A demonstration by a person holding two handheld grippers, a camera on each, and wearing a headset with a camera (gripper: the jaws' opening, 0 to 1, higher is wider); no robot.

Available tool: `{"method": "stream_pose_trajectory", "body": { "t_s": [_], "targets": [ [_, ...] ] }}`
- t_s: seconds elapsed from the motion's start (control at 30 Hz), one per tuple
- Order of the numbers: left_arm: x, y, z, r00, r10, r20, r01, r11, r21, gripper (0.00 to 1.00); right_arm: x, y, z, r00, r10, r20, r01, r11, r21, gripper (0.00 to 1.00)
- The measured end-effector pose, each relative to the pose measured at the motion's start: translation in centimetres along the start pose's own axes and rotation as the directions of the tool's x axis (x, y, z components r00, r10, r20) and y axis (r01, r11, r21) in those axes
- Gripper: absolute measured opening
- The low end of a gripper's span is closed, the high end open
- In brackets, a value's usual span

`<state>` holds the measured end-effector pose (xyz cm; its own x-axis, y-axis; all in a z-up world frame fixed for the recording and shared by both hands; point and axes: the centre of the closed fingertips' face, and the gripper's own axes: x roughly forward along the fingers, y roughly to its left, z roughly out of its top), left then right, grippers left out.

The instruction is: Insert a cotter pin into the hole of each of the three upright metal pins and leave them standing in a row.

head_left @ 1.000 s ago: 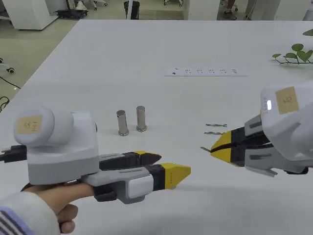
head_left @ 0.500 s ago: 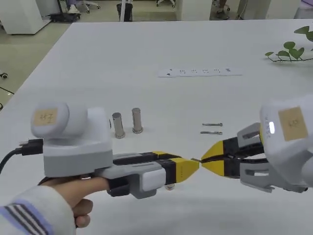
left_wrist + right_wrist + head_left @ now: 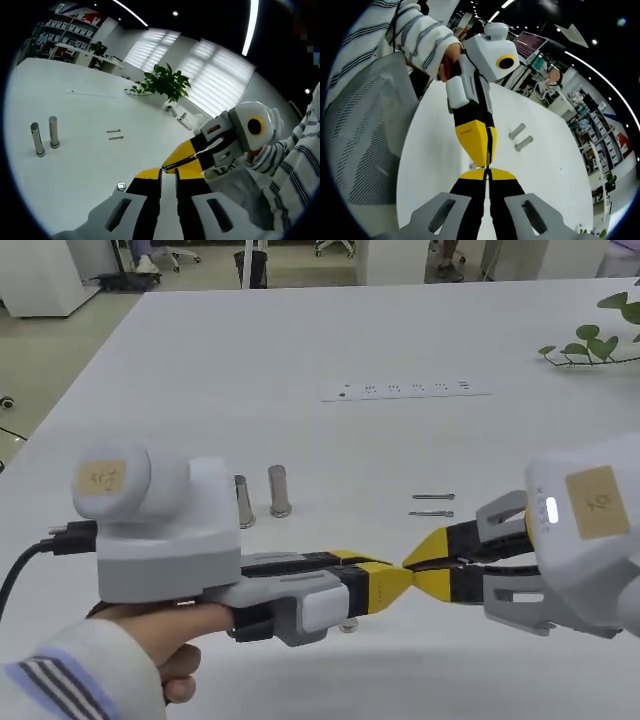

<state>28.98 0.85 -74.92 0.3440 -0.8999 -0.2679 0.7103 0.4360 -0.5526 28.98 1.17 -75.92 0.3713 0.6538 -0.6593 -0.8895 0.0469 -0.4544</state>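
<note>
White bench [image 3: 300,340] in open office, plant [image 3: 590,345] at far edge. Two upright metal pins [image 3: 279,490], loose cotter pins [image 3: 432,497], third pin [image 3: 121,186] under left gripper [image 3: 400,578], pressed together. In right gripper [image 3: 411,569], pinched cotter pin [image 3: 177,161]. Tip to tip now, apart a second ago.

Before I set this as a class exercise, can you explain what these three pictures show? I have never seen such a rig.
No robot here: a person holds a two-jaw gripper in each hand. The head view comes from a headset camera looking down at the table; the two round pictures come from a camera on each gripper, looking along its jaws. The left gripper and right gripper meet tip to tip. The right one is shut on a thin cotter pin; the left one's jaws look closed, but whether they grip it too I cannot tell. On the table stand two metal pins, with two spare cotter pins lying nearby and a power strip farther back.
</note>
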Motion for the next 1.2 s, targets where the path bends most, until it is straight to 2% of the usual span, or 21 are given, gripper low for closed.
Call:
{"method": "stream_pose_trajectory", "body": {
  "t_s": [0.13, 0.27, 0.43, 0.7, 0.77, 0.87, 1.0, 1.07, 1.2],
  "targets": [
    [0.0, -0.05, -0.06, 1.0, 0.003, -0.007, -0.003, 1.0, -0.005, 0.08, 0.04, 0.08, 0.04, 1.0, -0.004, -0.003, 0.004, 1.0, 0.012, 0.01],
    [-0.04, -0.01, 0.02, 1.0, 0.004, -0.007, -0.004, 1.0, -0.016, 0.07, -0.02, 0.04, 0.14, 1.0, -0.008, -0.003, 0.008, 1.0, 0.002, 0.01],
    [-0.11, 0.28, -0.09, 0.9995, 0.015, -0.026, -0.016, 1.0, -0.026, 0.04, 0.07, 0.16, 0.19, 0.9999, -0.005, -0.009, 0.004, 1.0, -0.018, 0.01],
    [-0.24, 0.55, -0.17, 0.9983, 0.033, -0.048, -0.033, 0.999, 0.005, 0.01, 0.15, 0.23, 0.33, 0.9999, -0.005, -0.011, 0.005, 1.0, -0.021, 0.01],
    [-0.24, 0.57, -0.17, 0.9981, 0.036, -0.05, -0.034, 0.999, 0.03, 0.01, 0.15, 0.24, 0.32, 0.9999, -0.005, -0.012, 0.005, 1.0, -0.02, 0.01],
    [-0.18, 0.59, -0.2, 0.9975, 0.043, -0.057, -0.041, 0.998, 0.038, 0.01, 0.14, 0.24, 0.3, 0.9998, -0.007, -0.017, 0.006, 0.999, -0.039, 0.01],
    [-0.22, 0.62, -0.32, 0.9963, 0.049, -0.071, -0.046, 0.998, 0.045, 0.0, 0.16, 0.3, 0.29, 0.9999, -0.008, -0.014, 0.007, 1.0, -0.029, 0.02],
    [-0.28, 0.65, -0.72, 0.9941, 0.049, -0.096, -0.049, 0.999, 0.007, 0.0, 0.27, 0.56, 0.23, 0.9998, 0.0, -0.019, -0.001, 1.0, -0.011, 0.02],
    [-0.35, 0.84, -0.93, 0.9932, 0.052, -0.104, -0.055, 0.998, -0.025, 0.0, 0.41, 0.84, 0.23, 0.9997, 0.0, -0.025, 0.0, 1.0, -0.029, 0.02]
  ]
}}
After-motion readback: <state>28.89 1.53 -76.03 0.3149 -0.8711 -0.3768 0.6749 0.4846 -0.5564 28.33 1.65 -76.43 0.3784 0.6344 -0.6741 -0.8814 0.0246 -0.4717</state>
